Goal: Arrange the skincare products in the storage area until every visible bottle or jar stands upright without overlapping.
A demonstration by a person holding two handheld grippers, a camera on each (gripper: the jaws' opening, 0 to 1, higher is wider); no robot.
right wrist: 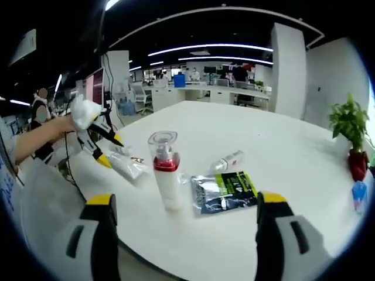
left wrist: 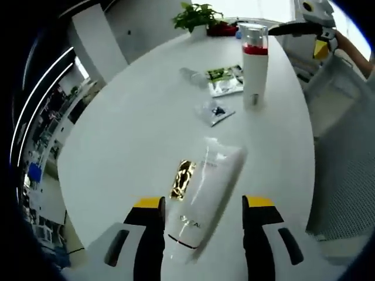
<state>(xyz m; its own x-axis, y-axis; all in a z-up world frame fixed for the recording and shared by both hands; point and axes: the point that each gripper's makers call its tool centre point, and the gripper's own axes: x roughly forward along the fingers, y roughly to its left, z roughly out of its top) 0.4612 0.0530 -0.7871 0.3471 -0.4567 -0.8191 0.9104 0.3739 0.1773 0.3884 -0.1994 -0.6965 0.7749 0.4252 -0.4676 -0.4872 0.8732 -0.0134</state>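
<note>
Between my left tongs (left wrist: 203, 218), whose jaws stand apart, lies a white tube (left wrist: 202, 196) with a gold emblem and a dark band at its cap end, flat on the white worktop (left wrist: 129, 134) near the close edge. Farther along, by the right edge, a white pump bottle (left wrist: 255, 64) with a red collar and clear cap stands upright, with foil sachets (left wrist: 225, 80) beside it. My right tongs (right wrist: 186, 219) also hang apart over the worktop edge, facing that bottle. Bare worktop spreads toward the potted plant (left wrist: 197, 16).
</note>
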